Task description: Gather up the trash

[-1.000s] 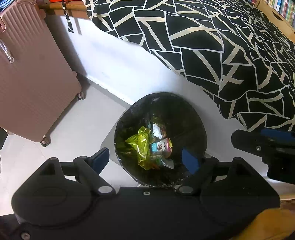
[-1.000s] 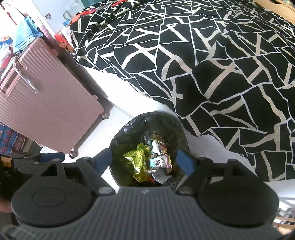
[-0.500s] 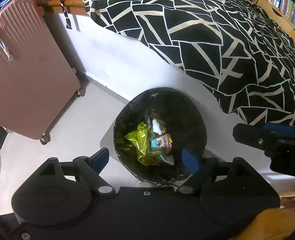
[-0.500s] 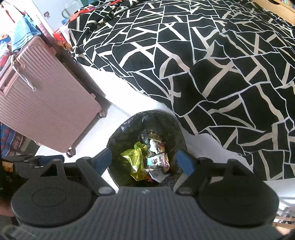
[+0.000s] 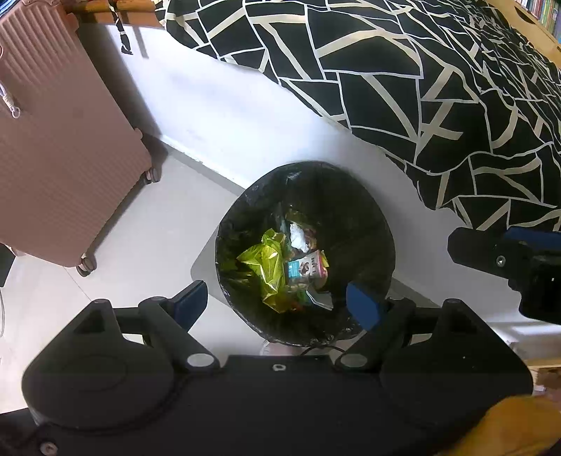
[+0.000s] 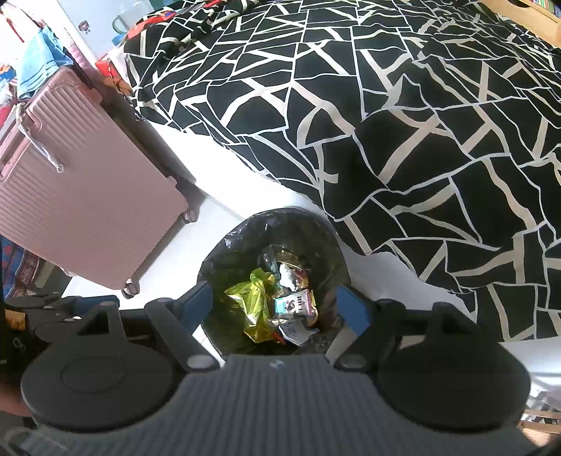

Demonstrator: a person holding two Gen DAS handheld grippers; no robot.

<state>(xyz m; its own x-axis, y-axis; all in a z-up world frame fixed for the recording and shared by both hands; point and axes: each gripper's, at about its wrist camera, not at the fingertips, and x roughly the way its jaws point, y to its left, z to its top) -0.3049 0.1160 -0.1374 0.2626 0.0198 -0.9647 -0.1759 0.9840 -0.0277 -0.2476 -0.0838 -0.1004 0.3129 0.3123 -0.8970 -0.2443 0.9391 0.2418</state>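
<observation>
Wrappers [image 5: 277,270] in bin [image 5: 368,224], between suitcase [image 5: 59,158], bed [image 5: 438,87].

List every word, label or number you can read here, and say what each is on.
None can be read with certainty.
Small carton in the black-lined trash bin: dark print, too blurred.
White slip beneath it: marks too small.
Book spines at the top right corner: illegible.

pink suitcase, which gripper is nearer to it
Left. The left gripper hangs over the bin beside the pink suitcase; the right gripper is on its far side, toward the bed.

Pink ribbed suitcase [image 6: 80,196] on wheels, black-and-white patterned bedspread [image 6: 385,122], pale floor [image 5: 140,231]
</observation>
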